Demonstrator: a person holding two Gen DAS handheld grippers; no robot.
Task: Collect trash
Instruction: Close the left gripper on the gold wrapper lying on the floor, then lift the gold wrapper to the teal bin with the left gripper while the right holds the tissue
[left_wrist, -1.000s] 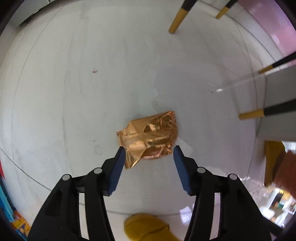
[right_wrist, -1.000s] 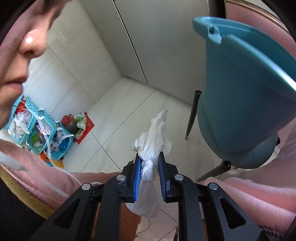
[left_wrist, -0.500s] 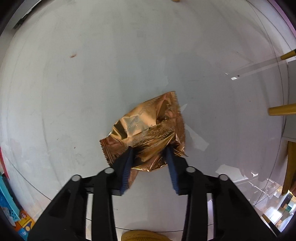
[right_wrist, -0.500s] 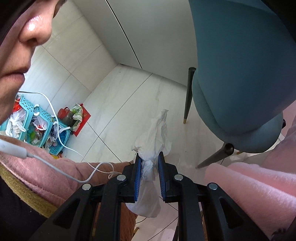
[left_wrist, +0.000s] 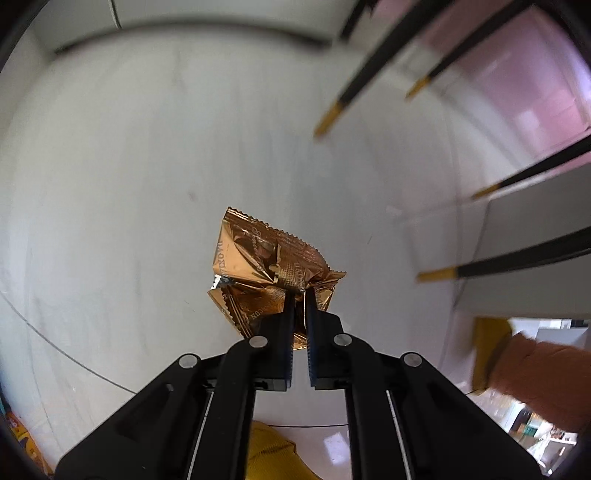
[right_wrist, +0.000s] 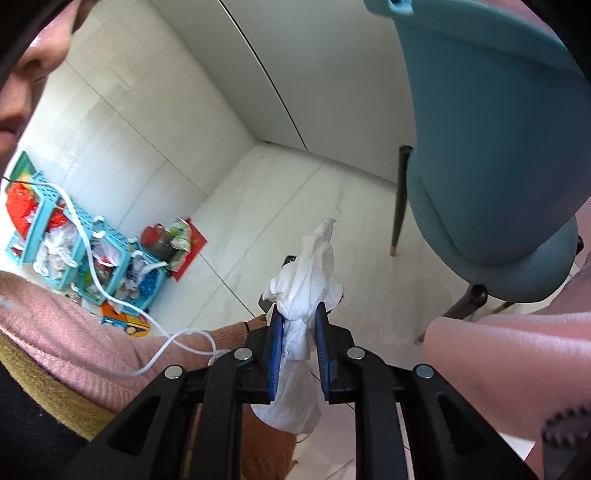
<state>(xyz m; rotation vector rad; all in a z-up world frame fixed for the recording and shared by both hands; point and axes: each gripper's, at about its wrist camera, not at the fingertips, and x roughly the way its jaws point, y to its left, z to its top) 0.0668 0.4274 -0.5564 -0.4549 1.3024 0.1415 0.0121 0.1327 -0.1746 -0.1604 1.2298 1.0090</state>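
A crumpled gold foil wrapper (left_wrist: 258, 266) hangs in the left wrist view, lifted off the white tiled floor. My left gripper (left_wrist: 300, 295) is shut on its lower right edge. In the right wrist view my right gripper (right_wrist: 298, 314) is shut on a white plastic bag (right_wrist: 310, 273), whose twisted top sticks up past the blue pads and whose lower part hangs below them.
Black chair legs with gold tips (left_wrist: 332, 114) stand at the upper right of the left wrist view. A teal chair (right_wrist: 491, 155) fills the right of the right wrist view. Turquoise baskets (right_wrist: 74, 266) of clutter stand by the far wall. The person's face and pink sleeves are close.
My left gripper closed on the gold wrapper and lifted it off the floor; the view tilted up. My right gripper keeps holding the white bag and shifted slightly.
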